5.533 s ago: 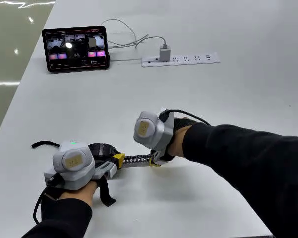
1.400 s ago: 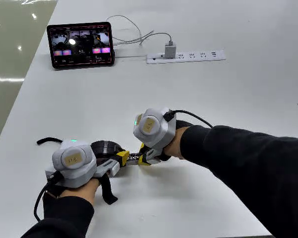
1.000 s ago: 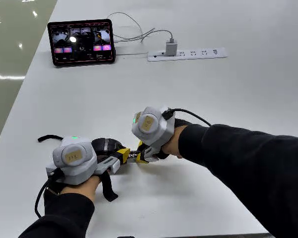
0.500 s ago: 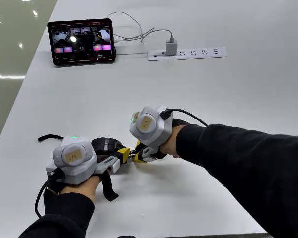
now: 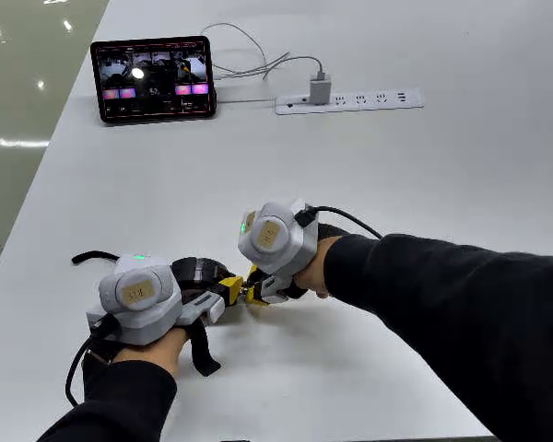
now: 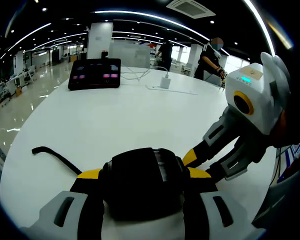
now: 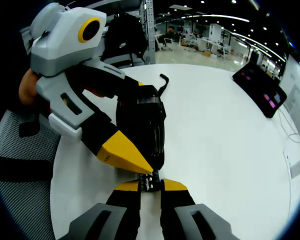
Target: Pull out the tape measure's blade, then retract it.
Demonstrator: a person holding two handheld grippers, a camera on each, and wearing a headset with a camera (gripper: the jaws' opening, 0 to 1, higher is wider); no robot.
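left tool: clamped around the black tape measure, which sits on the tabletop near the front edge
right tool: pinched on the blade tip, just beside the case
blade: short stub showing

We are seeing the black round tape measure half hiding behind the left gripper; markings on its blade are blurring.

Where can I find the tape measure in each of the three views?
Head view: tape measure, lower left of centre.
Left gripper view: tape measure, bottom centre, between the jaws.
Right gripper view: tape measure, centre, just above the jaws.
Shared landmark: the tablet.
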